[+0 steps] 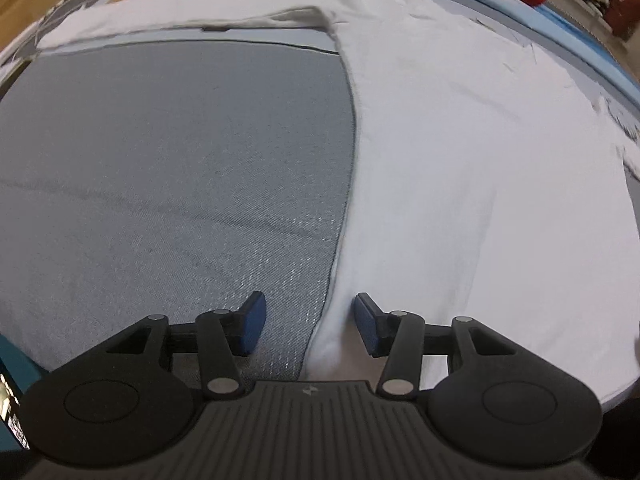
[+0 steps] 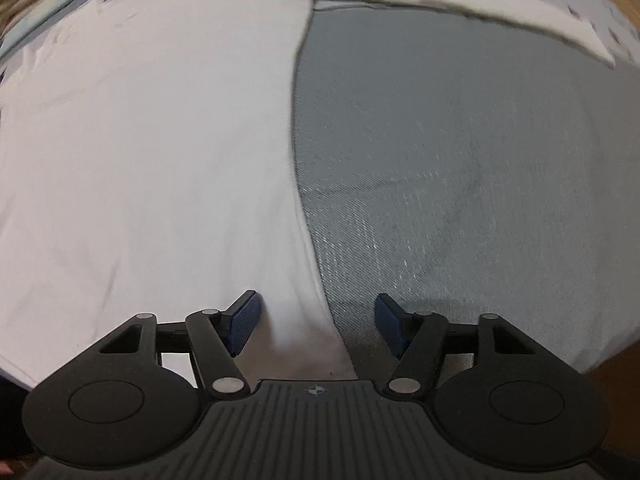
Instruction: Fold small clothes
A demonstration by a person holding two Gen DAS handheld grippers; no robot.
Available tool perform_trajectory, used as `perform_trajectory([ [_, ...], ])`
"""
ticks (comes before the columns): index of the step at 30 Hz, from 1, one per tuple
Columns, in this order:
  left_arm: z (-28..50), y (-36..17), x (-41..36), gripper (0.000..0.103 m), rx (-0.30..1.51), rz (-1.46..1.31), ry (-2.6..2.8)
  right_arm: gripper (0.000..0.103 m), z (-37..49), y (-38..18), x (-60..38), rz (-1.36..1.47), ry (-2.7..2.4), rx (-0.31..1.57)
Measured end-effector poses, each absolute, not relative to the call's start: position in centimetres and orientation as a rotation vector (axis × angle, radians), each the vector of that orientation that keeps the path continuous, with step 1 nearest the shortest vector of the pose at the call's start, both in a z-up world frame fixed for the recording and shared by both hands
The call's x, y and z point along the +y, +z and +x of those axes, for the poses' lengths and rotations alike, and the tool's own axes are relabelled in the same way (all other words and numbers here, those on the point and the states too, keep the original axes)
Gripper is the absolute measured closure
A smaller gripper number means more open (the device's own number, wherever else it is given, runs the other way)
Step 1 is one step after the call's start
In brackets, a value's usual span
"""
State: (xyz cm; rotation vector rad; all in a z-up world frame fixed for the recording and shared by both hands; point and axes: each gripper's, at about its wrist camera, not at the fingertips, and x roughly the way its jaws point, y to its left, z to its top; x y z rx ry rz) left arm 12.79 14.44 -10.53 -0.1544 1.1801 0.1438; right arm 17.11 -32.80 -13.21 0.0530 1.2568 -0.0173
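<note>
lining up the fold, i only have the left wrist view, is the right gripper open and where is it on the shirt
Observer: The right gripper is open, its jaws straddling the side edge of the white shirt.
Operator: anything caught between its pads yet
Observer: No. The shirt edge lies between the pads unpinched, over the grey cloth.
Operator: which side is the sleeve over there
Observer: In the right wrist view the sleeve runs out to the upper right, flat.
</note>
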Motion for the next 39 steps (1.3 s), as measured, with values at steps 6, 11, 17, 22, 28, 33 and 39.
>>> perform_trajectory([
  [6,12.5,-10.4,13.8,0.095,1.162,-0.164,0.091,0.098,16.9,-12.8,-32.6,0.071,0.033,1.226],
  [11,12.0,-10.4,12.0,0.098,1.139,-0.143,0.074,0.100,16.2,-12.0,-33.4,0.143,0.062,1.197],
  [17,11.3,-9.7,10.6,0.099,1.131,-0.183,-0.027,0.101,15.9,-11.2,-36.0,0.173,0.012,1.170],
  [22,10.2,-9.7,9.3,0.099,1.149,-0.105,-0.094,0.101,15.9,-11.2,-37.7,0.057,-0.110,1.163],
  [28,9.4,-9.8,11.6,0.099,1.179,-0.123,-0.012,0.099,15.6,-12.0,-35.7,0.022,-0.025,1.223],
  [33,9.1,-8.9,11.0,0.095,1.122,-0.097,-0.029,0.093,16.0,-12.2,-35.4,0.013,-0.027,1.235],
  [39,9.0,-7.2,9.1,0.084,1.011,-0.050,-0.095,0.083,16.1,-11.7,-35.5,0.071,-0.025,1.211],
])
